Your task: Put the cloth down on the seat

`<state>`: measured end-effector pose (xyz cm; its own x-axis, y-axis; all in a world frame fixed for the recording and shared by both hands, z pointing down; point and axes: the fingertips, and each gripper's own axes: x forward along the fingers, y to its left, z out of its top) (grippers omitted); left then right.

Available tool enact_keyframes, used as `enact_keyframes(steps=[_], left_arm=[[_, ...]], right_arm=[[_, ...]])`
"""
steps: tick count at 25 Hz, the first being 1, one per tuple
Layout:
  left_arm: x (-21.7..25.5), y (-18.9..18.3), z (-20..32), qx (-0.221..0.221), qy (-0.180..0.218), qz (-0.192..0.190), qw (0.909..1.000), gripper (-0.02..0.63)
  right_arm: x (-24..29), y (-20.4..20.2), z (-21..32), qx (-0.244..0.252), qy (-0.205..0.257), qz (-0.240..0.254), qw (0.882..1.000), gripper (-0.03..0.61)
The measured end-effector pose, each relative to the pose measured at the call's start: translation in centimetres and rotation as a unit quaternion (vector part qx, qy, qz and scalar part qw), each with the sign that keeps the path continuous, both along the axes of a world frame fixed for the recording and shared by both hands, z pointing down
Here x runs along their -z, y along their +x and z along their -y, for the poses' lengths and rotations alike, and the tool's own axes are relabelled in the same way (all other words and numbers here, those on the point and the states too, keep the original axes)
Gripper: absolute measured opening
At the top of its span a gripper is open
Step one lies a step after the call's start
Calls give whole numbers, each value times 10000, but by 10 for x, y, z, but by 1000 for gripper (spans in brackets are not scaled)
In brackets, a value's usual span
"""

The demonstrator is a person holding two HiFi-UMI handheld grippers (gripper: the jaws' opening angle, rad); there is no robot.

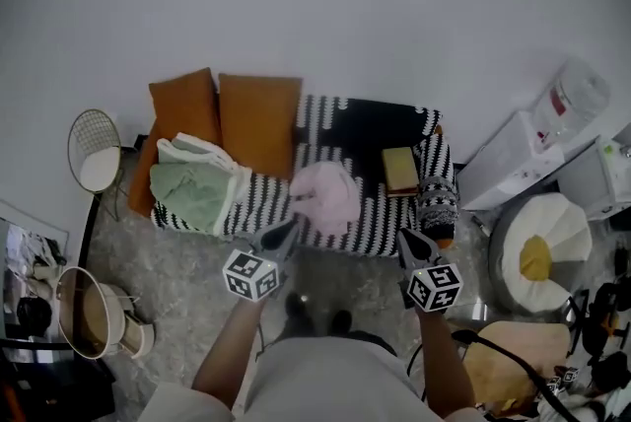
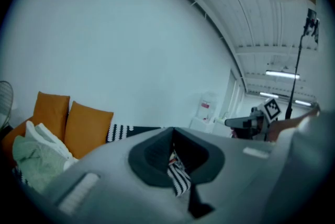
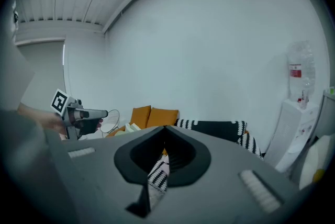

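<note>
We note the pink cloth (image 1: 327,195) lying at 12 o'clock on the sofa seat (image 1: 380,225), with left tongs (image 1: 284,233) and right tongs (image 1: 410,240) both closed on nothing, so we judge it delivered.

Both forearms (image 1: 232,351) stretch toward the sofa (image 1: 385,223), side by side but apart. The left gripper (image 1: 285,233) and right gripper (image 1: 409,240) point at its front edge, jaws pressed together, holding nothing
</note>
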<state>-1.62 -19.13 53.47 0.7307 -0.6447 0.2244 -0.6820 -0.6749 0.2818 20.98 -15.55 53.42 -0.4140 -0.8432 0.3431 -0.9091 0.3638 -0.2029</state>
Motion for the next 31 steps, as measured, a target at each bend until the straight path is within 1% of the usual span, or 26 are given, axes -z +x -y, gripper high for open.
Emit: enact_keyframes(steps=[3,9,14,22,27,31], left_arm=[[3,3,-10,-37,84,124,9999,-2],[7,2,-23,-52,67,22,10000,-2],[-1,0,-30,-78,16,78,9999,-2],[3,-3,-28,-269,42,181,9995,-2],[2,-3,-27,-344,-35,112,9993,-2],[3,2,-23,-351,-57,53,9994,-2]], right_arm=[[7,5,-5,31,40,-6,10000,5],[11,10,-15,55,123,-12,9999,5],[6,14,-25,-42,86,54,9999,5],[5,8,-23,-92,84,20,9999,5],[0,0,-21,-145,-57,114,9998,5],[1,-2,-19,-116,-48,137,9998,5]])
